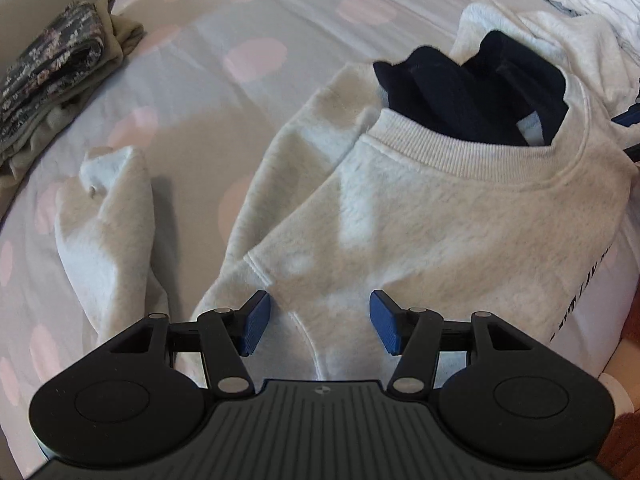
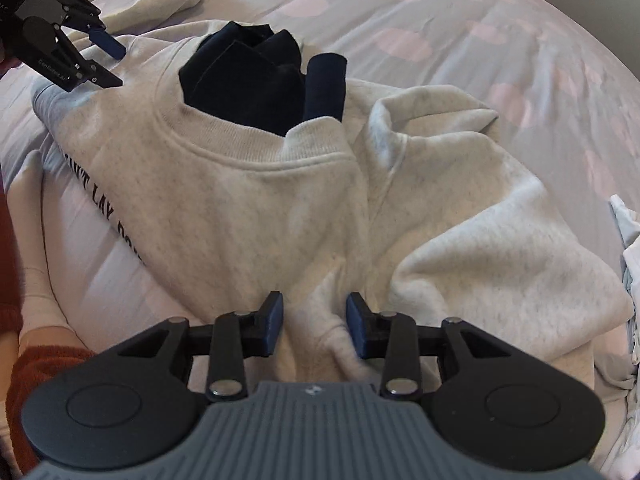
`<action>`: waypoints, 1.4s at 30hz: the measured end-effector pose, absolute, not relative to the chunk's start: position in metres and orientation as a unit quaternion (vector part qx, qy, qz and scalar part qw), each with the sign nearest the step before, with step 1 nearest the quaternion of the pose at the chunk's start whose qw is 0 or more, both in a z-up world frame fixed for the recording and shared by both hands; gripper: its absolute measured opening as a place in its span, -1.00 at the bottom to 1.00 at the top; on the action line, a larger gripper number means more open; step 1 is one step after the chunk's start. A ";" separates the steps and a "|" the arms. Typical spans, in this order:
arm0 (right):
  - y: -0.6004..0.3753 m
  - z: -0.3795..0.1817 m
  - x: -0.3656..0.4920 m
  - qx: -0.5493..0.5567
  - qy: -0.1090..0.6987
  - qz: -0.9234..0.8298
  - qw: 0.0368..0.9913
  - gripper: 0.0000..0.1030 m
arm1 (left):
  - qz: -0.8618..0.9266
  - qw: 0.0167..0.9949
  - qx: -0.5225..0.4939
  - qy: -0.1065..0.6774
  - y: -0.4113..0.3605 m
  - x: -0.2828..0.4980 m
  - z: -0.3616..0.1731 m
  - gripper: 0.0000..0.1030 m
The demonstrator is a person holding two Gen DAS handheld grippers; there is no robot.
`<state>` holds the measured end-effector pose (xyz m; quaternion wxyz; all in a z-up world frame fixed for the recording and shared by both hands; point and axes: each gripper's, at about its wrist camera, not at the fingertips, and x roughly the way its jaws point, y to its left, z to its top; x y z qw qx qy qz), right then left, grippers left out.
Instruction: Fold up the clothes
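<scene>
A pale grey sweatshirt [image 1: 420,216] lies front-up on the spotted bed [image 1: 240,12], filling the frame centre, a dark garment [image 1: 468,96] bunched in its collar. Left claw [image 1: 320,326] and right claw [image 2: 315,326] both gape wide over the shoulders, holding nothing. The fleece looks thick, soft and floppy; shoulder seams offer the firmest pinch.

The sweatshirt [image 1: 440,220] is showing as fuzzy, matt grey fleece with a ribbed collar [image 1: 460,150]. The bedsheet [image 1: 240,20] is lying smooth, thin cloth. The left gripper [image 1: 320,326] is showing matt black plastic, ridged blue pads [image 1: 256,326].
</scene>
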<state>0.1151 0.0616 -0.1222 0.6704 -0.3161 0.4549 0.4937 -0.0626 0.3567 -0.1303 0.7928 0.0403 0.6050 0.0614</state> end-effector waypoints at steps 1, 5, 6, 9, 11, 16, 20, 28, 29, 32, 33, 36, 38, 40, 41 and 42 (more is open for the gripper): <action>0.061 -0.123 0.115 -0.316 0.458 0.495 0.668 -0.23 | 0.059 0.786 0.044 0.614 0.355 -0.064 -0.135 0.03; 0.057 -0.115 0.119 -0.307 0.463 0.501 0.664 -0.22 | 0.056 0.791 0.063 0.607 0.350 -0.071 -0.131 0.03; 0.056 -0.111 0.121 -0.303 0.463 0.502 0.664 -0.22 | 0.055 0.793 0.062 0.603 0.351 -0.072 -0.127 0.03; 0.053 -0.097 0.129 -0.292 0.461 0.507 0.667 -0.17 | 0.052 0.810 0.069 0.580 0.354 -0.074 -0.111 0.03; 0.053 -0.085 0.138 -0.280 0.454 0.508 0.676 -0.14 | 0.051 0.824 0.077 0.559 0.356 -0.074 -0.097 0.03; 0.058 -0.076 0.163 -0.263 0.460 0.502 0.684 -0.22 | 0.052 0.831 0.089 0.547 0.366 -0.053 -0.090 0.04; 0.060 -0.095 0.170 -0.271 0.480 0.505 0.665 -0.31 | 0.031 0.819 0.104 0.563 0.367 -0.040 -0.111 0.04; 0.058 -0.137 0.193 -0.240 0.524 0.503 0.644 -0.23 | 0.012 0.823 0.101 0.559 0.380 -0.040 -0.148 0.44; 0.058 -0.140 0.195 -0.233 0.529 0.504 0.642 -0.22 | 0.013 0.824 0.088 0.559 0.385 -0.040 -0.150 0.48; 0.056 -0.142 0.193 -0.226 0.529 0.505 0.644 -0.19 | 0.017 0.827 0.036 0.561 0.399 -0.040 -0.155 0.49; 0.055 -0.141 0.191 -0.228 0.526 0.506 0.645 -0.19 | 0.020 0.827 0.022 0.561 0.402 -0.042 -0.156 0.48; 0.051 -0.136 0.182 -0.244 0.519 0.511 0.640 -0.20 | 0.018 0.830 0.006 0.557 0.401 -0.048 -0.152 0.25; 0.045 -0.134 0.179 -0.243 0.521 0.510 0.640 -0.34 | 0.021 0.830 -0.001 0.557 0.399 -0.051 -0.148 -0.02; 0.038 -0.129 0.176 -0.236 0.522 0.507 0.644 -0.50 | 0.024 0.831 0.019 0.556 0.388 -0.055 -0.142 -0.23; 0.035 -0.126 0.174 -0.234 0.521 0.506 0.646 -0.58 | 0.027 0.830 0.033 0.556 0.382 -0.058 -0.139 -0.37; 0.032 -0.123 0.171 -0.232 0.521 0.507 0.646 -0.67 | 0.029 0.830 0.050 0.555 0.375 -0.061 -0.136 -0.41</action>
